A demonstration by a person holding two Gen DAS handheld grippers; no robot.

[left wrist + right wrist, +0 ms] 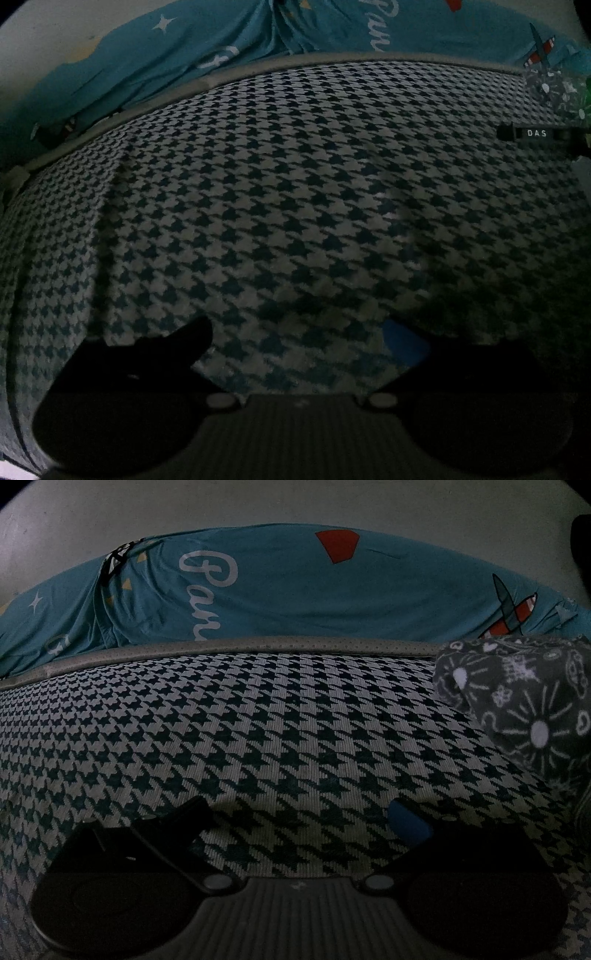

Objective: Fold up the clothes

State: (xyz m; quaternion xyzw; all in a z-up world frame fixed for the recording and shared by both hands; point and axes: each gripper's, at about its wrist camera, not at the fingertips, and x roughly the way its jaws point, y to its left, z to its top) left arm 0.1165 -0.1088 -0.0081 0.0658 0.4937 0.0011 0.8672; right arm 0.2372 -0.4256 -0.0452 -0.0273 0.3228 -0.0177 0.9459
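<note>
Both the left gripper and right gripper are spread wide, holding nothing, low over the houndstooth-patterned woven cloth. A dark floral-print garment lies at its right edge.

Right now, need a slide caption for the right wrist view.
Open right gripper low over houndstooth fabric; dark patterned cloth at right, teal printed sheet behind.
</note>
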